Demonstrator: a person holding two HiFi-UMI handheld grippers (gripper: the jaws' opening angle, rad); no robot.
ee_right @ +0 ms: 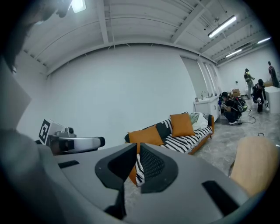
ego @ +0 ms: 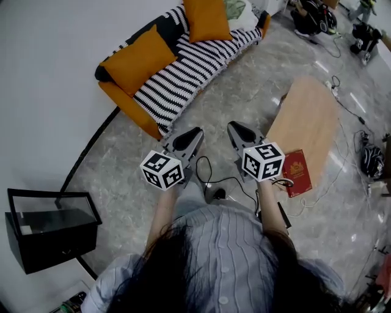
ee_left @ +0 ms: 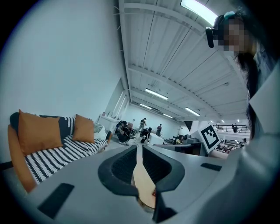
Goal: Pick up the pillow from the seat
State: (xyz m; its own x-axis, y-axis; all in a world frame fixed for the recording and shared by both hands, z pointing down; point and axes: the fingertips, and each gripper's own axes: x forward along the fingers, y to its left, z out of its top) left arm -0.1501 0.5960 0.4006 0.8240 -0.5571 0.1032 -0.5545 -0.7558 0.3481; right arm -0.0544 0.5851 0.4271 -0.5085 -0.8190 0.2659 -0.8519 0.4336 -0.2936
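Two orange pillows lie on a sofa (ego: 177,76) with a black-and-white striped cover: a near pillow (ego: 137,59) and a far pillow (ego: 208,18). Both grippers hover over the grey floor, well short of the sofa. My left gripper (ego: 197,131) is shut with nothing in it, and so is my right gripper (ego: 234,126) beside it. In the left gripper view the jaws (ee_left: 139,146) meet, and the pillows (ee_left: 39,131) (ee_left: 83,128) show at the left. In the right gripper view the shut gripper (ee_right: 138,146) points toward the near pillow (ee_right: 146,136); the far pillow (ee_right: 181,124) sits farther right.
An oval wooden table (ego: 305,116) stands right of the grippers with a red booklet (ego: 297,172) on its near end. A black box (ego: 49,229) sits by the wall at lower left. Cables (ego: 226,183) trail on the floor. Bags and people are at the far end.
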